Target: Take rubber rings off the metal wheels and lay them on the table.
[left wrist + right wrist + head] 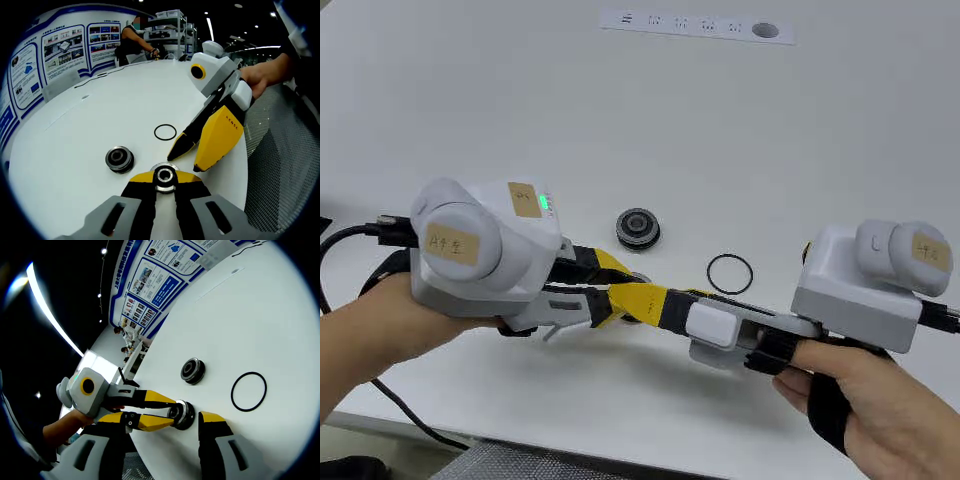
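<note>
The left claw hides most of its wheel.

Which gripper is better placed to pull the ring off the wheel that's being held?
Right. The left gripper is shut on the wheel, so it is busy steadying it; the right gripper has its jaws open, tips close beside that wheel, likely ready to strip it.

You're looking steeply down at the table. The 2 gripper views are facing each other closely, sharing 1 wheel.
</note>
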`<state>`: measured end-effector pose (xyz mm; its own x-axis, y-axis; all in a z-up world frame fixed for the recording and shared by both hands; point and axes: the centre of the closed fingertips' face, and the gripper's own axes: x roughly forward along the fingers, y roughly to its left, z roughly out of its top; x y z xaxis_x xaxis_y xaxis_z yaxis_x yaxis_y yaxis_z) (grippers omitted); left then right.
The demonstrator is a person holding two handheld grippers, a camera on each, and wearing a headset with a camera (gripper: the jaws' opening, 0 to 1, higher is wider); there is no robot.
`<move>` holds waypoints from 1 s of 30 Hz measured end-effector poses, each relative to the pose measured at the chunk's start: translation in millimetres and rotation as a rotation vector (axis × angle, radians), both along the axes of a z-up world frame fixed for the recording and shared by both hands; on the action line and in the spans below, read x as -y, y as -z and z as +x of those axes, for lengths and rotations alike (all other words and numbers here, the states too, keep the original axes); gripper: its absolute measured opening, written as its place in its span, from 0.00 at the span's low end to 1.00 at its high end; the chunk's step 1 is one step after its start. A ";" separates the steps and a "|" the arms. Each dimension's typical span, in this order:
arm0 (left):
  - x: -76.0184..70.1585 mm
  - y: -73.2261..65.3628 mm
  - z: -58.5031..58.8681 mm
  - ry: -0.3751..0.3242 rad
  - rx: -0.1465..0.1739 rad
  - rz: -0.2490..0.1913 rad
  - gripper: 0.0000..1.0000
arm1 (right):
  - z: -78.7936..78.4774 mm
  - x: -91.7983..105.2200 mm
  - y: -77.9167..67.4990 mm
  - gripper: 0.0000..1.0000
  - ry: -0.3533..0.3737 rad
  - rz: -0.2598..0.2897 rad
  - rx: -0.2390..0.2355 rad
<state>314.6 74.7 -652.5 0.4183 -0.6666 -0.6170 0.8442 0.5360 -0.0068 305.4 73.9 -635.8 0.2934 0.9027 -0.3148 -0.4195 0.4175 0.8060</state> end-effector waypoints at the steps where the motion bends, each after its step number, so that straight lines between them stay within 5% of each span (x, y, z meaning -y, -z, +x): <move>1: -0.1 0.0 -0.1 -0.001 0.000 -0.001 0.13 | -0.1 -0.9 -0.2 0.61 0.001 0.002 -0.006; 13: 1.2 -0.3 -2.1 -0.001 -0.004 -0.006 0.13 | -6.4 -11.7 -0.7 0.64 -0.055 -0.042 -0.013; 30: 0.7 -0.6 -2.4 -0.001 -0.005 -0.004 0.13 | -3.0 -2.3 1.2 0.51 -0.014 0.039 -0.082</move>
<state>312.3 74.0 -652.0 0.4159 -0.6686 -0.6164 0.8435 0.5369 -0.0132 302.4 76.3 -637.0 0.2553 0.9184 -0.3021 -0.3574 0.3800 0.8531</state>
